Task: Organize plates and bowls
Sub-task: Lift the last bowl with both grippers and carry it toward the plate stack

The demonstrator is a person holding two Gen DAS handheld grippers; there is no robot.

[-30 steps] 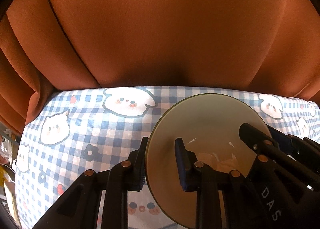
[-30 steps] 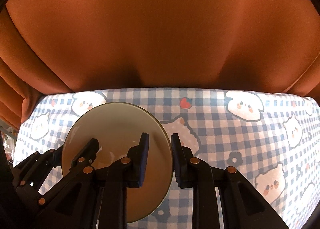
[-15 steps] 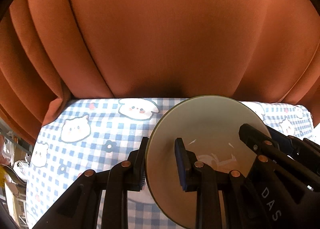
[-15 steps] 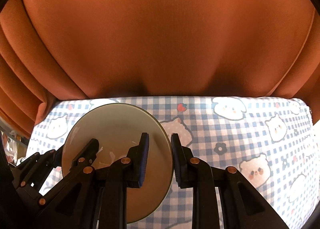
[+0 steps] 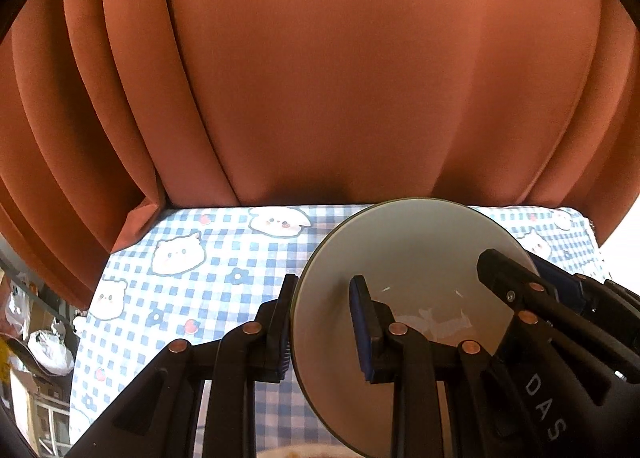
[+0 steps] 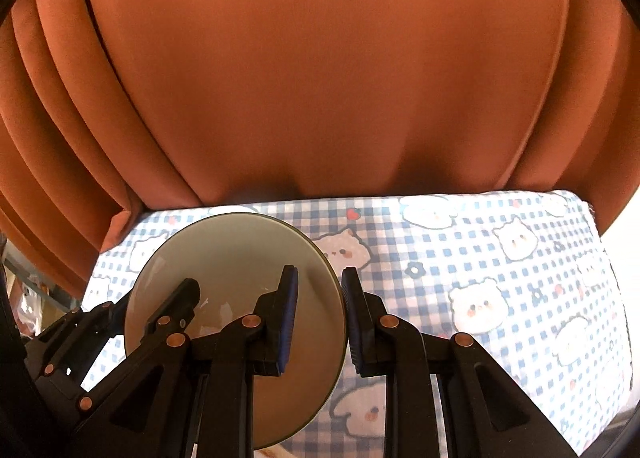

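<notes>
A pale grey-green bowl point(image 5: 408, 258) is held up above the table by both grippers. My left gripper point(image 5: 324, 326) is shut on the bowl's left rim, one finger outside and one inside. My right gripper point(image 6: 318, 318) is shut on the bowl's point(image 6: 232, 258) right rim the same way. Each view also shows the other gripper clamped on the opposite rim: the right gripper point(image 5: 532, 290) in the left wrist view, the left gripper point(image 6: 160, 314) in the right wrist view. The bowl looks empty, with light reflections inside.
The table point(image 6: 480, 258) has a blue-and-white checked cloth with cartoon animal faces. An orange-brown curtain point(image 5: 360, 78) hangs right behind its far edge. Clutter shows past the table's left edge point(image 5: 40, 338). A pale object edge shows at the bottom point(image 6: 272, 452).
Both grippers have risen and drawn back with the bowl; the table looks lower and farther, and more curtain fills the views. The grip on the bowl is unchanged.
</notes>
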